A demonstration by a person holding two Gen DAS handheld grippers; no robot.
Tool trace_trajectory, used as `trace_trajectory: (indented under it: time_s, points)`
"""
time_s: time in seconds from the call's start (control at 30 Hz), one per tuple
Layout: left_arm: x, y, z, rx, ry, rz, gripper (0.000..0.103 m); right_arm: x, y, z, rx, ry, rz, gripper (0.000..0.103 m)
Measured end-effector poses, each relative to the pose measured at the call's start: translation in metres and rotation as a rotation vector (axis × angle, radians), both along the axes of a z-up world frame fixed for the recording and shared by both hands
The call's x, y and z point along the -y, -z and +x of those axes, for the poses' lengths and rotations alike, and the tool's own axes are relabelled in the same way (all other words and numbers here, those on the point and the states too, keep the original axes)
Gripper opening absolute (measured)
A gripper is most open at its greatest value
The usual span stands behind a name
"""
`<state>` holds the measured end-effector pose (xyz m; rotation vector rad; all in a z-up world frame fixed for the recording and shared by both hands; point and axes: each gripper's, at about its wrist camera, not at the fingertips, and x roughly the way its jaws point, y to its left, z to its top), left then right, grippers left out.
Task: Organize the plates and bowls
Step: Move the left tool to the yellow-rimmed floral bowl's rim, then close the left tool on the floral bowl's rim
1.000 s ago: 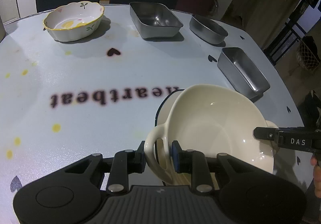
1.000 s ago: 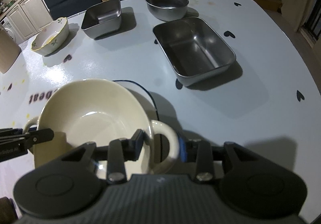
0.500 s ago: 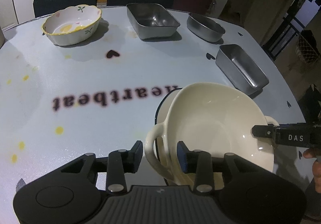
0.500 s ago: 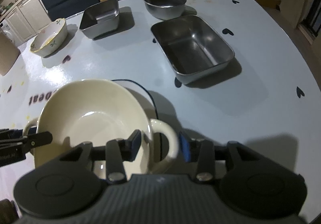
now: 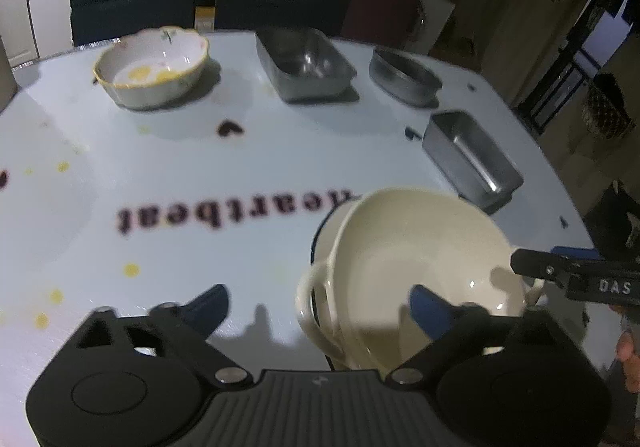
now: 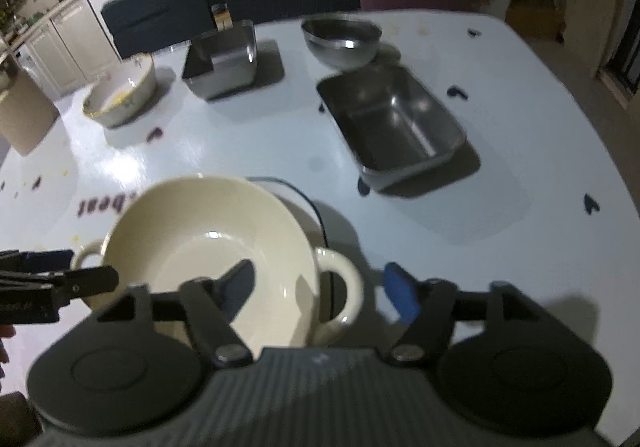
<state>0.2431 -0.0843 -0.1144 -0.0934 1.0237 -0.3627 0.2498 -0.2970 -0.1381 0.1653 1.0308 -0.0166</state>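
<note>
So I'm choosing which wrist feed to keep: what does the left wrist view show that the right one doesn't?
Only the left wrist view shows the full "heartbeat" lettering and the left gripper, open beside the cream bowl's handle. Only the right wrist view shows the cardboard box and kitchen cabinets. Both show the cream bowl, floral bowl, three steel pans and the table.

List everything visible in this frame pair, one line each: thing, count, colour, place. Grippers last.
Two-handled bowl: 1, cream, near table edge, on a blue-rimmed plate.
Scalloped bowl: 1, white with yellow rim, far left.
Rectangular pans: 2, steel, one far centre, one at right.
Round bowl: 1, steel, far right.
Table: 1, pale, heart prints.
Chairs: dark, behind table.
Left gripper: open, at bowl's left handle.
Right gripper: open, at right handle.
</note>
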Motion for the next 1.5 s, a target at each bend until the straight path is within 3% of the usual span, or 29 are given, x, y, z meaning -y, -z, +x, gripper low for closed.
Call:
trace_trajectory:
  time_s: [0.1,0.47,0.77,1.03,1.27,1.43,1.5]
  points:
    - [-0.009,-0.015,-0.001,0.044,0.007,0.01,0.103,0.0,-0.01,-0.008,0.056,0.006,0.006,0.102]
    - [-0.067,-0.052,0.01,0.269,-0.084,0.131,0.103,-0.022,-0.042,-0.011,0.228,-0.024,-0.015,0.103]
    - [-0.11,-0.042,0.073,0.215,-0.218,0.101,0.103,-0.077,-0.047,0.042,0.3,-0.089,0.037,0.103]
    - [-0.148,-0.03,0.128,0.247,-0.35,0.061,0.103,-0.116,-0.035,0.107,0.293,-0.117,0.118,0.102]
    - [-0.172,-0.011,0.18,0.24,-0.415,-0.021,0.099,-0.13,-0.018,0.16,0.239,-0.093,0.233,0.087]
    - [-0.178,0.017,0.206,0.201,-0.421,-0.064,0.078,-0.14,-0.005,0.198,0.179,-0.043,0.293,0.057]
    - [-0.178,0.027,0.215,0.189,-0.413,-0.065,0.068,-0.146,0.002,0.21,0.166,-0.022,0.289,0.051]
